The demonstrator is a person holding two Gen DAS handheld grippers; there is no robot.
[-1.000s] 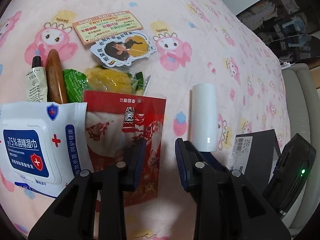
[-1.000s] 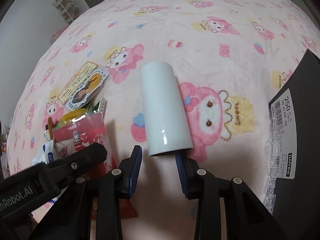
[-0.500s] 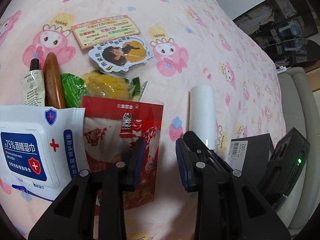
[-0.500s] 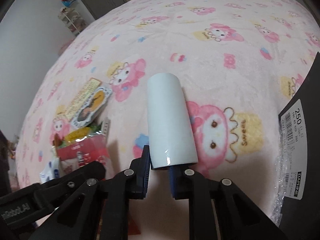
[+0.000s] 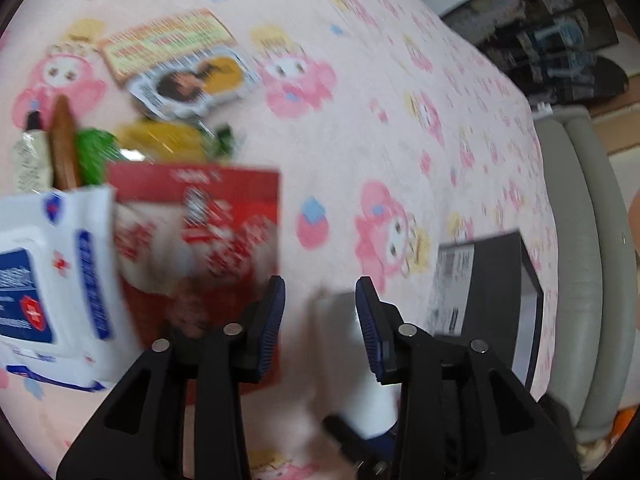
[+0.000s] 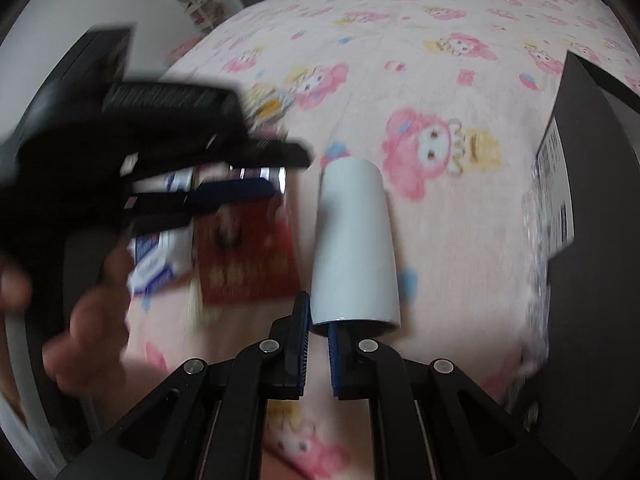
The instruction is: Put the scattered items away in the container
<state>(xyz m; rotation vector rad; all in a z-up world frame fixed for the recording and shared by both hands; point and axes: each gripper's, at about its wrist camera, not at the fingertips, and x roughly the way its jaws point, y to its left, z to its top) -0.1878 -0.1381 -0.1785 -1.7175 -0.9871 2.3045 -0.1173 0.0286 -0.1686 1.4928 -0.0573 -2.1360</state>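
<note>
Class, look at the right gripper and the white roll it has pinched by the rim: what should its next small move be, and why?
Probably carry the white roll sideways toward the black box and over its open top. The right gripper is shut on the roll's near rim, one finger inside the tube, so the grip looks made. The box stands close on that side, with bare blanket between.

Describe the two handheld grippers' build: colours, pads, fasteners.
Both match: the left gripper and right gripper have matte black angular plastic linkage arms, round silver pivot screws, and dark blue ribbed pads on the fingertips. No cables visible. A bare hand holds the left one; no sleeve discernible.
</note>
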